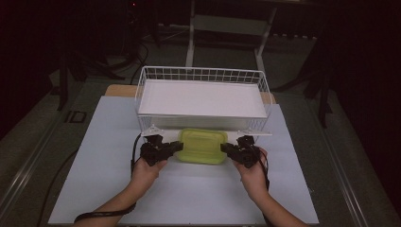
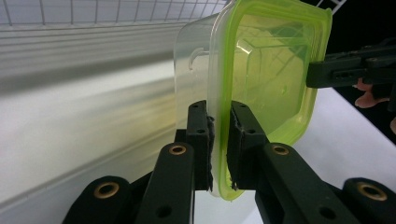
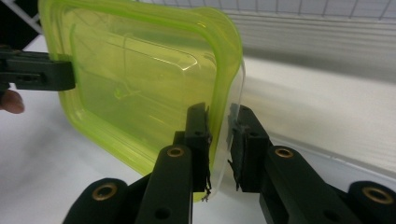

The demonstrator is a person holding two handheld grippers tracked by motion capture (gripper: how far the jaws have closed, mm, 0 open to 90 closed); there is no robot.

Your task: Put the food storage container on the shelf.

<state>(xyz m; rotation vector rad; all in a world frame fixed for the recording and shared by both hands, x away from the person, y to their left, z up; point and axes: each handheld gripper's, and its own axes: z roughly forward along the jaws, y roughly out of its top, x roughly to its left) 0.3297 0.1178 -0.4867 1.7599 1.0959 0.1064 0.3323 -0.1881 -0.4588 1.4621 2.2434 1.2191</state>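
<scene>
Container, clear-bodied with a yellow-green lid, sits at centre frame in the high view, held between my two grippers just in front of the white wire basket, above the white table sheet. Largest risk: the basket's front wall stands close behind, so a careless push forward could knock the container against the wire. Next: my left gripper pinches the lid rim and wall at lower centre of its view, a thin hold that could slip. Smallest: my right gripper straddles the opposite edge, one pad apparently off the wall; uneven grip could tilt the container.
</scene>
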